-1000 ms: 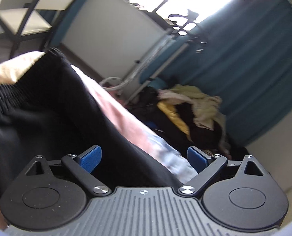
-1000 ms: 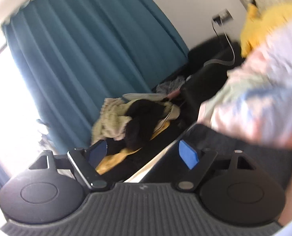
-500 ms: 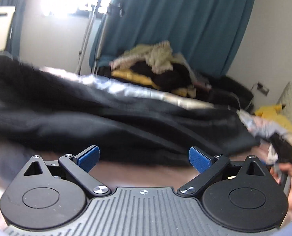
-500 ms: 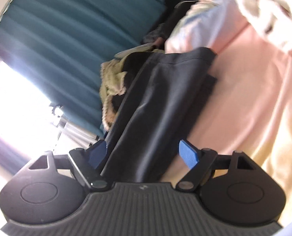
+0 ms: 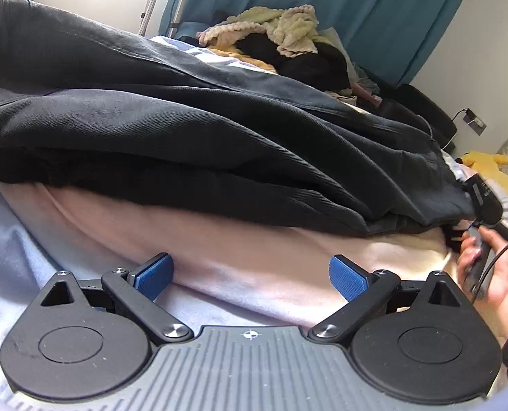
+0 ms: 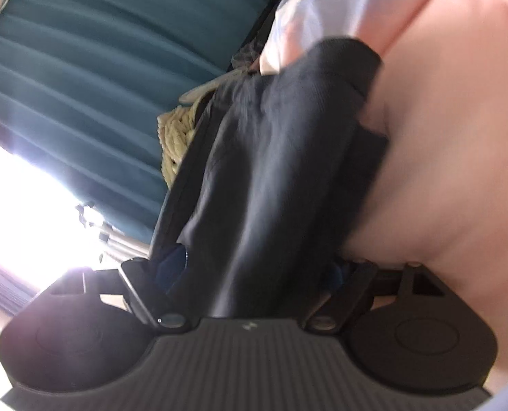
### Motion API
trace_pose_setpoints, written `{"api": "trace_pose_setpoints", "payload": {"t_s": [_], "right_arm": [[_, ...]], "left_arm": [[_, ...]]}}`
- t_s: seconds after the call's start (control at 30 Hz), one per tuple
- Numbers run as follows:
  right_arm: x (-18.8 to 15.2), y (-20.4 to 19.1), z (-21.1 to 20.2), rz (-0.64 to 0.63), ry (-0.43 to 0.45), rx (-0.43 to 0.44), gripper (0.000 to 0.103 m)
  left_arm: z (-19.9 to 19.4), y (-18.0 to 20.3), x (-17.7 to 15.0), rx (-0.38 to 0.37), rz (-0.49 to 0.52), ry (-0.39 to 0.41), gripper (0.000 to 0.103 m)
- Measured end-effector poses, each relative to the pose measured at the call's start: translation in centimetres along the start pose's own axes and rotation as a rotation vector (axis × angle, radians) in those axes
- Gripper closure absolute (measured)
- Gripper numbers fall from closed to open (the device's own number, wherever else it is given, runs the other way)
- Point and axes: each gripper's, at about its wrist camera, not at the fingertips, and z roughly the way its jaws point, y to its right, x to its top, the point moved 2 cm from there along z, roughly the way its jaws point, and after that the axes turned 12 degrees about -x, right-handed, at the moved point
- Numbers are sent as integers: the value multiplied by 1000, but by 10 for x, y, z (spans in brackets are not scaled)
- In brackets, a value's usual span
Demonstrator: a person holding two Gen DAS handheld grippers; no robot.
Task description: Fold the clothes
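Observation:
A dark, near-black garment (image 5: 185, 130) lies in long folds across the pink blanket (image 5: 240, 239) on the bed. My left gripper (image 5: 250, 277) hovers low over the blanket just short of the garment's near edge, open, with nothing between its blue pads (image 5: 153, 275). At the far right of the left wrist view a hand (image 5: 493, 274) holds my right gripper (image 5: 486, 205) at the garment's end. In the right wrist view the garment (image 6: 288, 157) runs in between the wide-set jaws of my right gripper (image 6: 257, 270). The cloth partly hides its pads, which do not press on it.
A heap of clothes topped by a cream knit (image 5: 281, 27) sits at the back of the bed, before a teal curtain (image 5: 373, 3). A yellow plush toy (image 5: 486, 161) lies at the right, with a wall socket (image 5: 474, 121) above it. A bright window (image 6: 21, 188) is at the left.
The left gripper swung down and rolled level, closing on the garment's near edge. The right gripper dropped onto the garment's end, so cloth now lies between its jaws. Both stayed open.

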Motion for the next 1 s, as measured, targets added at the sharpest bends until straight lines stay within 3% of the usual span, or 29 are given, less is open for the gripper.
{"api": "trace_pose_setpoints", "payload": {"t_s": [0.07, 0.13, 0.2, 0.27, 0.3, 0.33, 0.4, 0.53, 0.67, 0.83, 1.0], "right_arm": [[6, -10, 0, -3, 39, 80, 21], [7, -28, -3, -86, 81, 159, 27], [2, -39, -2, -163, 116, 159, 32], [0, -35, 9, -157, 121, 63, 46], [-2, -26, 16, -115, 116, 11, 61], [-5, -16, 21, -73, 119, -34, 87], [-11, -4, 22, -16, 139, -68, 94], [-14, -30, -5, -16, 236, -63, 97], [-11, -52, -46, 18, 241, 6, 97], [-6, -46, -117, 26, 274, 2, 97], [1, -7, -192, 107, 301, -87, 98]], "left_arm": [[-5, -1, 0, -2, -14, 18, 4], [-5, -2, 0, -17, -26, 22, 4], [-5, -2, -1, -23, -23, 26, 4], [-3, -1, -1, -28, -13, 25, 4], [-4, -1, -1, -30, -5, 28, 4], [-5, 0, 0, -33, 2, 33, 4], [-6, 1, 3, -38, 16, 54, 4], [-14, 3, 18, -32, 29, 119, 4], [-26, -1, 25, -41, -10, 177, 4], [-34, 4, 24, -69, -13, 157, 4], [-50, 21, 19, -162, 37, 102, 4]]}}
